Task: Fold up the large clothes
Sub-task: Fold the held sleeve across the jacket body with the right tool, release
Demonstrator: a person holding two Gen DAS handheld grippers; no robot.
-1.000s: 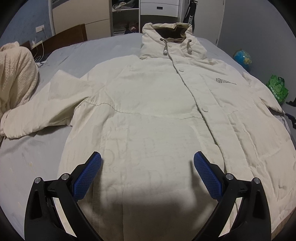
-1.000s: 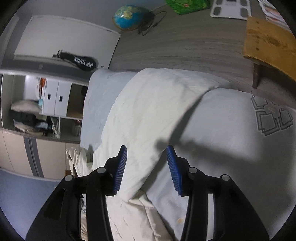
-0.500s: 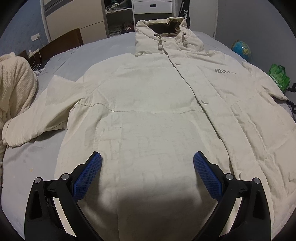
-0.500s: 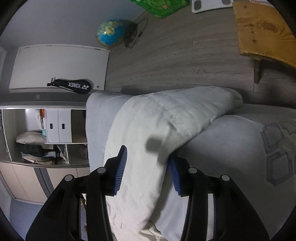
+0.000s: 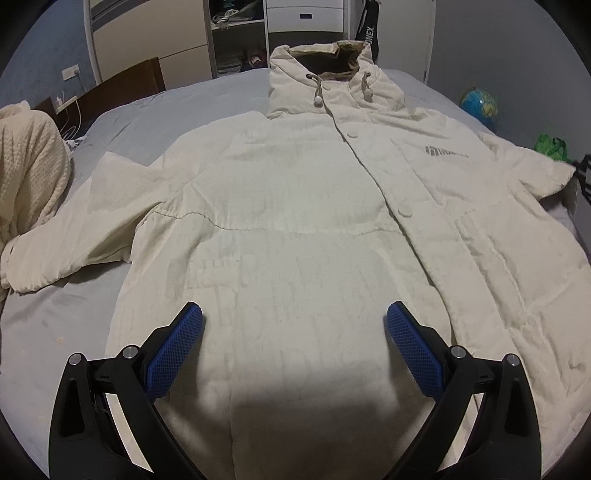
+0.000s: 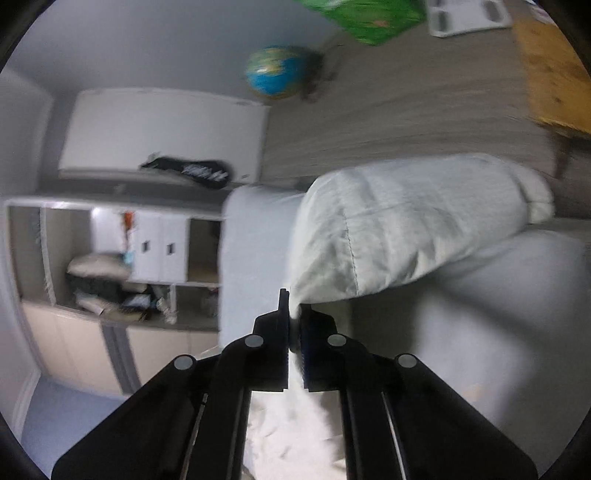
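A large cream hooded jacket (image 5: pixel 295 206) lies face up on the grey bed (image 5: pixel 55 306), hood at the far end, buttons closed. Its left sleeve (image 5: pixel 74 225) stretches out to the left. My left gripper (image 5: pixel 293 323) is open and empty, hovering over the jacket's lower front. In the right wrist view my right gripper (image 6: pixel 294 314) is shut on the jacket's right sleeve (image 6: pixel 406 229), which hangs over the side of the bed (image 6: pixel 480 314). The sleeve's cuff end points toward the floor.
A cream knit blanket (image 5: pixel 26 173) lies at the bed's left edge. A globe (image 6: pixel 275 72), a green bag (image 6: pixel 369 14) and a wooden bench (image 6: pixel 554 85) stand on the floor beside the bed. A wardrobe with open shelves (image 5: pixel 236 40) stands behind the bed.
My right gripper has closed on the jacket's right sleeve at the bed's side. My left gripper has moved a little forward over the jacket and stays open.
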